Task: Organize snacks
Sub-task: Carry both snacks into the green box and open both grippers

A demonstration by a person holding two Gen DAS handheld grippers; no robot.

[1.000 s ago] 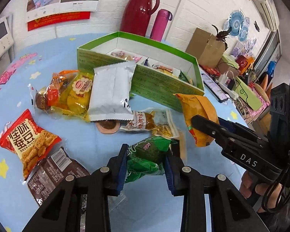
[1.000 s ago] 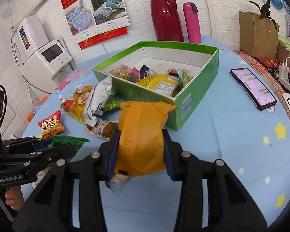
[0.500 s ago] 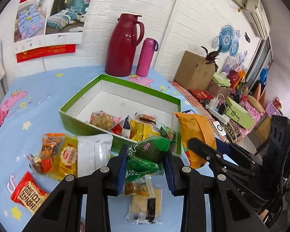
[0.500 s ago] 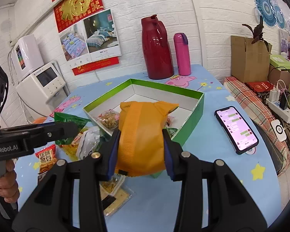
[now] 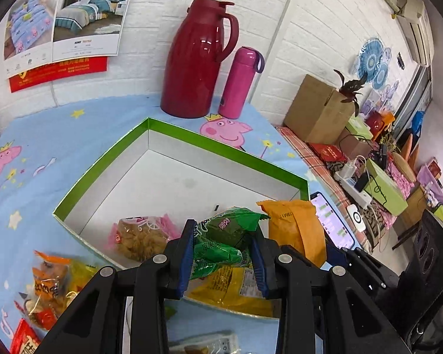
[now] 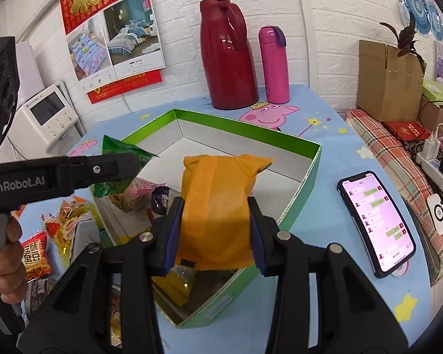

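My left gripper (image 5: 221, 255) is shut on a green snack packet (image 5: 223, 240) and holds it above the near part of the green box (image 5: 174, 131). The right gripper (image 6: 212, 234) is shut on an orange snack packet (image 6: 218, 206), also held over the box (image 6: 310, 174). In the left wrist view the orange packet (image 5: 294, 230) hangs just right of the green one. The green packet (image 6: 118, 165) shows at the left of the right wrist view. A pink-wrapped snack (image 5: 141, 236) and a yellow packet (image 5: 230, 289) lie inside the box; its far half is bare.
A red jug (image 5: 198, 59) and pink flask (image 5: 240, 82) stand behind the box. A phone (image 6: 375, 224) lies right of it. Loose snacks (image 5: 53, 283) lie on the blue tablecloth at the left, with a red packet (image 6: 35, 253). A hand (image 6: 6, 265) holds the left gripper.
Both grippers have risen and moved forward with their packets, from beside the box to above it. The loose snacks on the table have dropped to the lower left.
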